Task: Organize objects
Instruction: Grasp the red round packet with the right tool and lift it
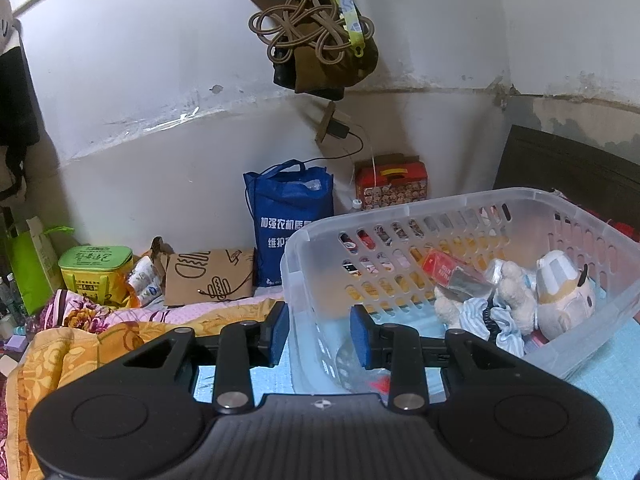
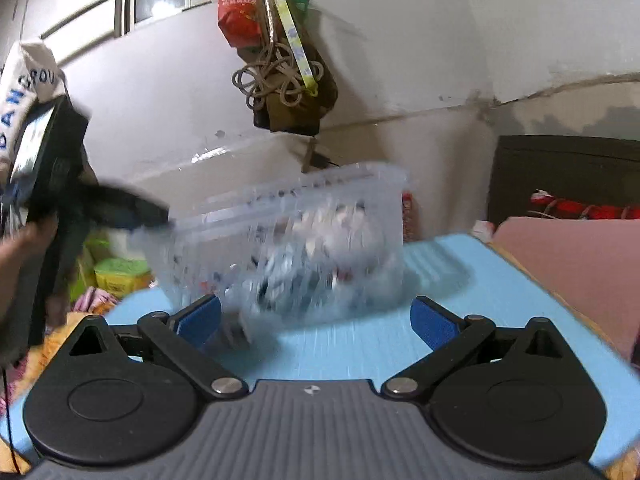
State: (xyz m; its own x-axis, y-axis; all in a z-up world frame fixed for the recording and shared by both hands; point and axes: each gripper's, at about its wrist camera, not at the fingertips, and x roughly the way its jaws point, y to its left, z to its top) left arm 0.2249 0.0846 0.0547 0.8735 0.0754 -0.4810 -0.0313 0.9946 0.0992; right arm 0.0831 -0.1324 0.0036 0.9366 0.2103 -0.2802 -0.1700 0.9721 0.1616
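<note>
Left gripper (image 1: pixel 319 334) grips basket (image 1: pixel 460 204) corner (tilted).

The right gripper (image 2: pixel 316 320) stands wide open over a blue mat (image 2: pixel 460 280), nothing between its blue pads (image 2: pixel 434 322). Ahead, blurred, a clear basket (image 2: pixel 360 200) sits on the mat with pale soft things inside, too smeared to name. At its left rim the left gripper (image 2: pixel 152 214) reaches in, held by a hand (image 2: pixel 28 240); whether it grips the rim I cannot tell. A knot of cords (image 2: pixel 276 76) hangs on the white wall (image 2: pixel 440 40) behind.
</note>
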